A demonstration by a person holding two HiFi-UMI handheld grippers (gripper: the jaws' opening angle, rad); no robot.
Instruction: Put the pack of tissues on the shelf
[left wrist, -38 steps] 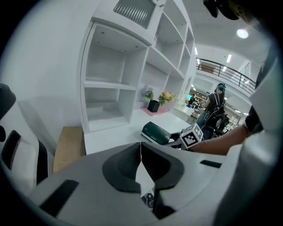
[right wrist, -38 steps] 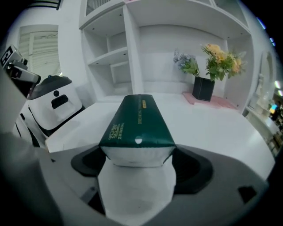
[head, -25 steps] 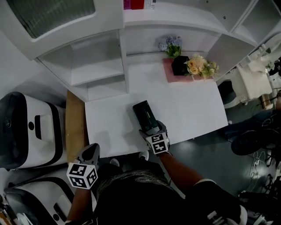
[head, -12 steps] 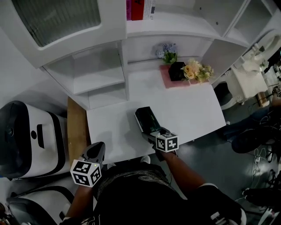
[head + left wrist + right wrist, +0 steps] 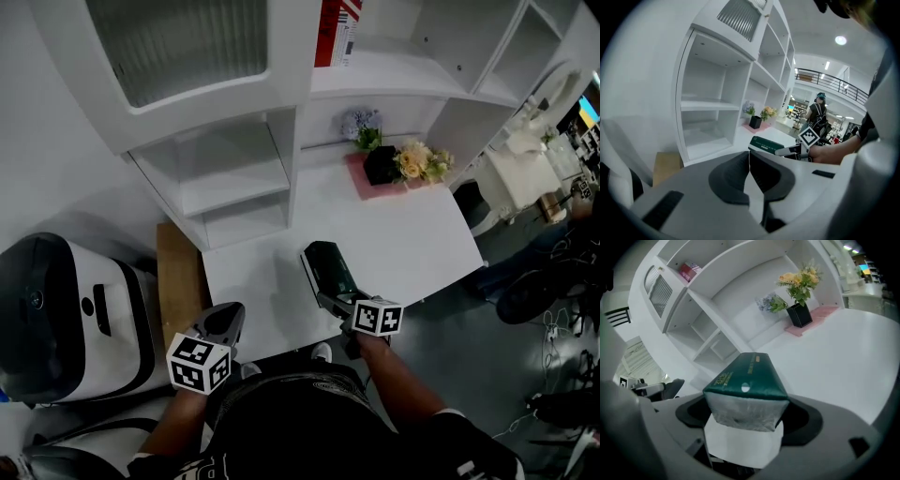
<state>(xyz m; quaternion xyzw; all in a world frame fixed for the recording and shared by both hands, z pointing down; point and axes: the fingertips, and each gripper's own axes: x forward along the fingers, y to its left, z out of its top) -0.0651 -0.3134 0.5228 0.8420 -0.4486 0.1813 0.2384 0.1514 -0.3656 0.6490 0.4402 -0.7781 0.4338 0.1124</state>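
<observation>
The pack of tissues [image 5: 327, 266] is a dark green packet with a clear end. My right gripper [image 5: 339, 298] is shut on its near end, over the front of the white table [image 5: 412, 234]. In the right gripper view the pack [image 5: 746, 380] juts forward from between the jaws of the right gripper [image 5: 744, 420], pointing toward the white shelf unit [image 5: 711, 342]. My left gripper [image 5: 225, 322] hangs shut and empty off the table's front left corner. Its own view shows the jaws closed together, with the left gripper [image 5: 749, 161] facing the shelf's open compartments [image 5: 704, 106] and the pack [image 5: 768, 145] to the right.
The shelf unit's open compartments [image 5: 236, 178] stand at the table's back left. A black pot of flowers [image 5: 401, 161] sits on a pink mat at the back right. A red box [image 5: 335, 30] stands on an upper shelf. A white and black machine [image 5: 61, 300] and a wooden board [image 5: 178, 286] are to the left.
My right gripper has drifted a little right and toward the table's front edge with the pack in it. The left gripper has crept nearer the table. More of the shelf shows now.
</observation>
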